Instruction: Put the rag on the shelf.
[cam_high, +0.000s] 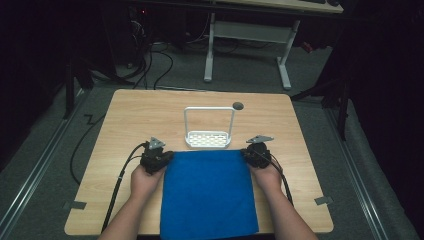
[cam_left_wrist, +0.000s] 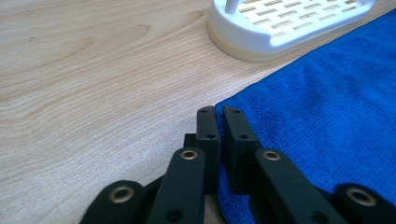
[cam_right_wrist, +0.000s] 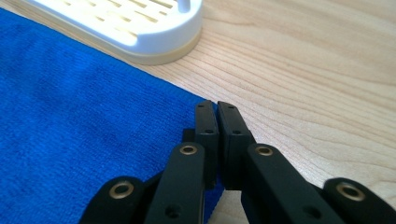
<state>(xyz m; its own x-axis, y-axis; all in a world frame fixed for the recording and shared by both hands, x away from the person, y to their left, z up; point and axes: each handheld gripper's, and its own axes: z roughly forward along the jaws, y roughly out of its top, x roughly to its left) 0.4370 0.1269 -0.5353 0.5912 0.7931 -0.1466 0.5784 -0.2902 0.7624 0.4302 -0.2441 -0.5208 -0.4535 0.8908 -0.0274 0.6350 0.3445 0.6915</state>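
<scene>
I have a blue cloth (cam_high: 207, 192) lying flat on the wooden table (cam_high: 125, 120), with its near edge hanging over the table's front. Its far edge lies just beside a white rack (cam_high: 208, 137) with a tall handle.

My left gripper (cam_high: 161, 155) is at the far left corner of the cloth. In the left gripper view its jaws are pressed together on the corner, with a thin strip of blue between them. My right gripper (cam_high: 256, 150) is at the far right corner, and in the right gripper view its jaws are also clamped on the cloth edge.

I judge this is the grasping step of a fold: both far corners are now pinched, and nothing is lifted yet.

The next move, I think, needs both hands to rise together and bring the corners toward me, evenly, so the cloth does not twist. I should also keep away from the rack, because it is very near the corners.
</scene>
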